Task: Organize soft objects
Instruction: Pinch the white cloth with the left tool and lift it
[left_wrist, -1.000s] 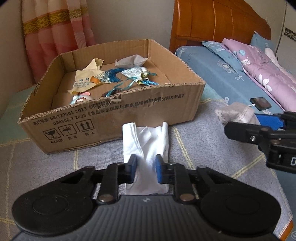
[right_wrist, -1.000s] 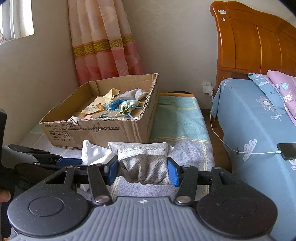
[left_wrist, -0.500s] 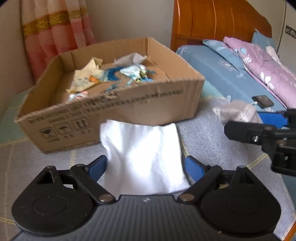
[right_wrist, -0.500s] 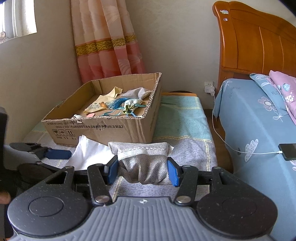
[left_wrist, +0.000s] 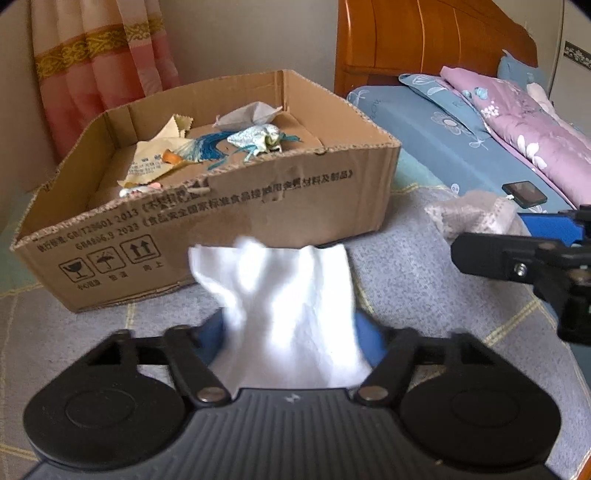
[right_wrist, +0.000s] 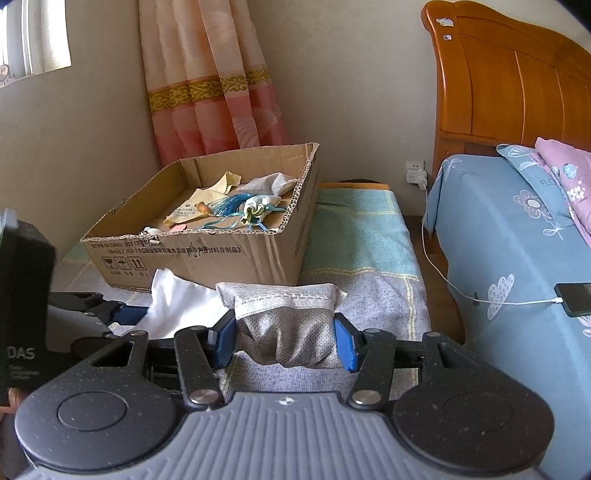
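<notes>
**Both tools loaded short of the box**

Ahead, the cardboard box (left_wrist: 229, 206) stands open-topped, its near wall just beyond both tools. On the grey quilt (left_wrist: 417, 280), bare room lies right of it. The right tool (right_wrist: 284, 341) is clenched on a grey pouch (right_wrist: 284, 325). The left tool (left_wrist: 290, 336) has just been closing, a white cloth (left_wrist: 284, 306) between its blue pads; whether they press it I cannot tell. Only the right view shows the wall socket (right_wrist: 415, 171).
</notes>
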